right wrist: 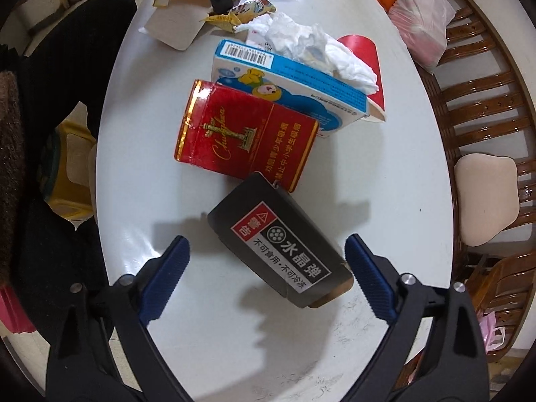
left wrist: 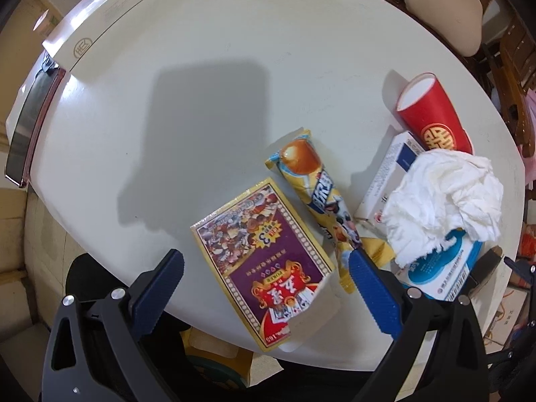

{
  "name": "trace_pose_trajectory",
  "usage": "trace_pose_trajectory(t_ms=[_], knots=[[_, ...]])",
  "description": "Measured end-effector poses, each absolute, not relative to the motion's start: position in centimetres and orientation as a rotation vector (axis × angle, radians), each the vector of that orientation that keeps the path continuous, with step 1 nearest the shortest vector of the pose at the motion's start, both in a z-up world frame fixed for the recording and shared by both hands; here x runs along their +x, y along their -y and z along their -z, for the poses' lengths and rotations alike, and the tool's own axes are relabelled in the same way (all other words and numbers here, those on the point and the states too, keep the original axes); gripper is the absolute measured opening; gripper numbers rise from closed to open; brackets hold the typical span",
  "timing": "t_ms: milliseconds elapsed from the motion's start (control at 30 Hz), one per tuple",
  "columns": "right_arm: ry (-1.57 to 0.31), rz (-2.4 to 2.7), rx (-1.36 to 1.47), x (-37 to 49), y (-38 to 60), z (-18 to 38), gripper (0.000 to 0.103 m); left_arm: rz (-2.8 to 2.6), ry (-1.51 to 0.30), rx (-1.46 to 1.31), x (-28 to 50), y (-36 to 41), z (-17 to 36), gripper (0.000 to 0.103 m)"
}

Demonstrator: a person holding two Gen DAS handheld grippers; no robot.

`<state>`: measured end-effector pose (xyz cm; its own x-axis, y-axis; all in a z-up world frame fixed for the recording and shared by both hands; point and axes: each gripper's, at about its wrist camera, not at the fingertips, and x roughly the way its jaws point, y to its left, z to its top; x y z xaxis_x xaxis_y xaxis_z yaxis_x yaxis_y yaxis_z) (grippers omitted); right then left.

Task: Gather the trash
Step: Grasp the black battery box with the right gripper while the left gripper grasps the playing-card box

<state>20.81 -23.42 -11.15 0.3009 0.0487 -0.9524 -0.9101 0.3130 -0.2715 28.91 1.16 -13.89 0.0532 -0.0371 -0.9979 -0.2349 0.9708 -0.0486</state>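
On the round white table (left wrist: 207,107) lies a purple and yellow card box (left wrist: 254,234), directly under my open left gripper (left wrist: 266,264). Its right finger (left wrist: 365,271) sits at the tail of a yellow ice-cream wrapper (left wrist: 311,187). Further right are a crumpled tissue (left wrist: 442,194) on a blue and white box (left wrist: 449,271), and a red paper cup (left wrist: 435,117) on its side. In the right wrist view, my open right gripper (right wrist: 266,244) straddles a black box (right wrist: 278,244) without pressing it. Beyond it lie a red cigarette pack (right wrist: 248,134), the blue box (right wrist: 291,80) and the tissue (right wrist: 318,47).
A long white carton (left wrist: 100,23) lies at the table's far left edge. Wooden chairs (right wrist: 485,100) with a beige cushion (right wrist: 485,194) and plastic bags (right wrist: 422,10) ring the table. A person's black-clad leg (right wrist: 67,50) is beside the near edge.
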Motion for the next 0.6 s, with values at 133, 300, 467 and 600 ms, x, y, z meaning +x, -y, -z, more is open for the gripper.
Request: trace_pose_trajectory(t_ms=[133,300,467,600], knots=[[-1.053,-0.801,-1.064,21.1,23.5,11.7,0.076,-0.176,-1.525,-0.270,29.5,-1.8,15.0,0.097],[-1.050,-0.802,-1.072,21.3,23.6,11.9,0.075,-0.177,-1.564,-0.277,29.9,-2.8,16.4,0.097],[-1.066,-0.808,-1.102,21.2,23.5,12.6,0.075,-0.181,-1.596,-0.299,30.4,-3.9,17.5,0.097],[-1.084,-0.788,-1.119,21.3,23.6,13.5,0.072,-0.192,-1.597,-0.295,30.8,-4.6,18.2,0.096]])
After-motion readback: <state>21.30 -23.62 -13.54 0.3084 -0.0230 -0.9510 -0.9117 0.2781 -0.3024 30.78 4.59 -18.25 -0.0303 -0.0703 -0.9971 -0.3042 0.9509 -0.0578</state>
